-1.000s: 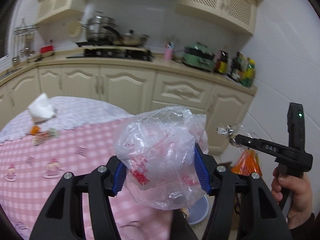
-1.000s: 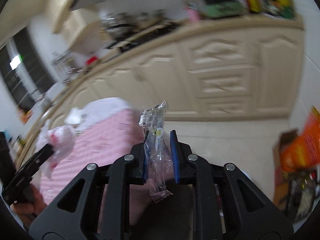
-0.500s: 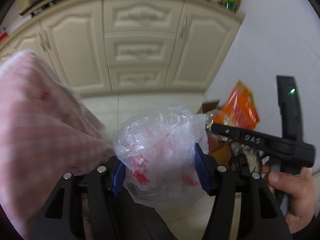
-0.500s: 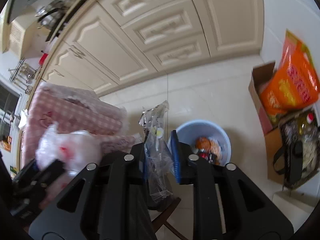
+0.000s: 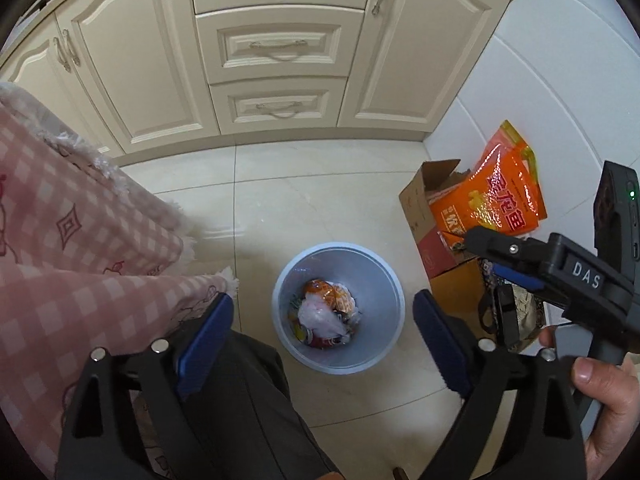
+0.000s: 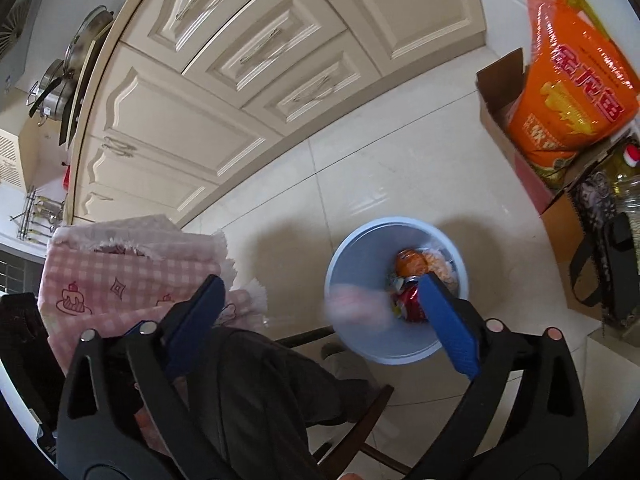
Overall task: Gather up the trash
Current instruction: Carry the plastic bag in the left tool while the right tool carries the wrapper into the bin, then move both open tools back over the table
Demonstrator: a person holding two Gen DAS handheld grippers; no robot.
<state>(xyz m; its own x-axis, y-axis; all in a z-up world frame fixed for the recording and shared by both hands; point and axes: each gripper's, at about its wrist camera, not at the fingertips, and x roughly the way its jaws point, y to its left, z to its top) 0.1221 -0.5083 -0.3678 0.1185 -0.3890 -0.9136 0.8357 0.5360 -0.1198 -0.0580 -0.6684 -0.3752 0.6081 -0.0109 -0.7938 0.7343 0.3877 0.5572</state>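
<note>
Both grippers hang over a pale blue bin [image 5: 337, 307] on the tiled floor [image 5: 304, 200]. The left gripper [image 5: 322, 332] has just been opening; its blue pads stand wide apart with nothing between them. The right gripper [image 6: 318, 316] has just sprung open too, and is likewise empty. The crumpled clear plastic bag [image 5: 320, 318] lies in the bin on other trash, among it a red can [image 6: 412, 304]; in the right wrist view the bag shows as a pale blur. The right gripper's body reads "DAS". Beside the bin, a cardboard box [image 5: 424, 208] holds an orange sack [image 5: 492, 196] with red Chinese characters. A pink checked tablecloth [image 5: 72, 240] hangs at left.
</note>
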